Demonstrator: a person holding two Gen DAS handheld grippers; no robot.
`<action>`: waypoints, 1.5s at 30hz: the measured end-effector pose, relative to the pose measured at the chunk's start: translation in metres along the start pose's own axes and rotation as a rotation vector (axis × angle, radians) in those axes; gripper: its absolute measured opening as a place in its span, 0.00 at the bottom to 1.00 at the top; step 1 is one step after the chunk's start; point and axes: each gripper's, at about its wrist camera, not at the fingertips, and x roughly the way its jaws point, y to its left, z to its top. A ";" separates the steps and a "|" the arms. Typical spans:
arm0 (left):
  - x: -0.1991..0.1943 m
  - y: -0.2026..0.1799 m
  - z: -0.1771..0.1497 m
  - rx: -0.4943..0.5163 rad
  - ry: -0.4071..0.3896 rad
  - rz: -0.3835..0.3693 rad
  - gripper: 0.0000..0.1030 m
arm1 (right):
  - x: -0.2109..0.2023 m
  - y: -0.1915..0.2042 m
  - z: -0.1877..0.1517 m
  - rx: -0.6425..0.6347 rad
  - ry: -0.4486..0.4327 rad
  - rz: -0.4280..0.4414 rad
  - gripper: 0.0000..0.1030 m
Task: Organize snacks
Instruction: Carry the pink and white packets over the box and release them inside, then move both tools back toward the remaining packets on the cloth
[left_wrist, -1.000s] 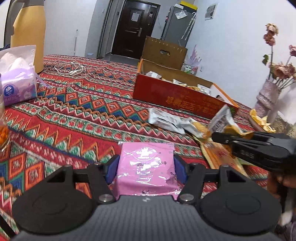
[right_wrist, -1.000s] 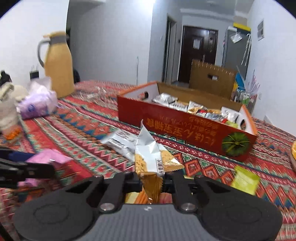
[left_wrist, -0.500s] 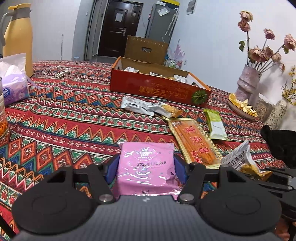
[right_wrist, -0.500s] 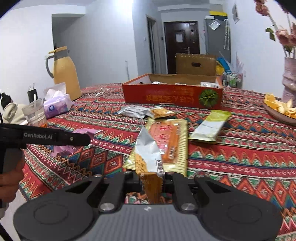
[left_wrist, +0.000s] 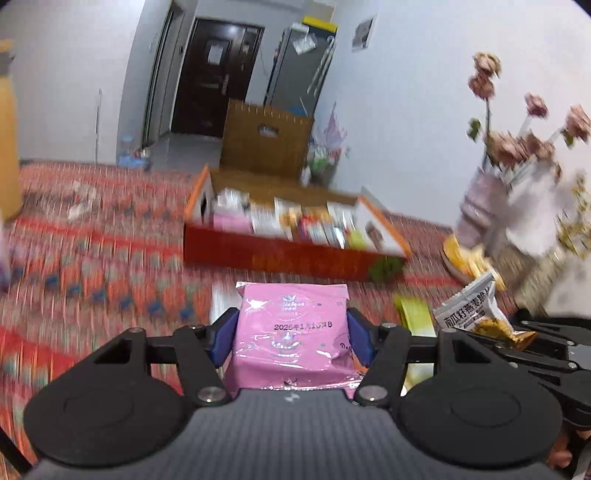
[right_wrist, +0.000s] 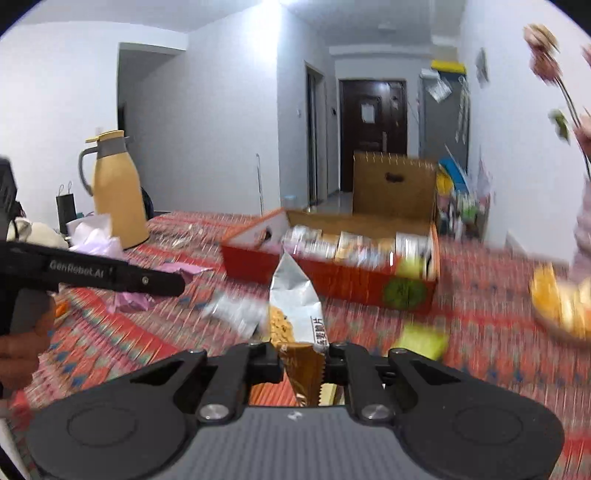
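Your left gripper (left_wrist: 291, 334) clamps a pink packet (left_wrist: 291, 325), your right gripper (right_wrist: 303, 363) pinches a silver snack bag (right_wrist: 295, 306), loose packets (right_wrist: 236, 314) lie before the packed red box (right_wrist: 332, 269).

Even, cool indoor light in both views; white walls bright, no hard shadows. Right wrist view: ceiling near top centre blown out w/ glare. Heavy motion blur on bkgd: patterned tablecloth (left_wrist: 92, 258) smeared into streaks, red snack box (left_wrist: 291, 236) soft, contents unreadable, flowers (left_wrist: 517, 140) ghosted. Near objs stay sharp: pink packet (left_wrist: 291, 332) w/ specular glare on its foil, date print legible; silver-orange packet (right_wrist: 295, 306) crisp in the right wrist view. Strong fisheye bending: walls & door frames curve, dark vignette at corners. Yellow jug (right_wrist: 114, 192) only mildly soft.
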 end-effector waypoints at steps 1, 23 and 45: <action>0.011 0.002 0.013 0.007 -0.012 0.012 0.61 | 0.015 -0.005 0.014 -0.016 -0.007 0.005 0.12; 0.218 0.053 0.100 -0.021 0.093 0.081 0.61 | 0.245 -0.043 0.091 0.065 0.149 0.029 0.59; -0.014 0.011 0.053 0.122 -0.097 0.036 0.91 | 0.028 -0.049 0.067 0.074 -0.029 -0.073 0.76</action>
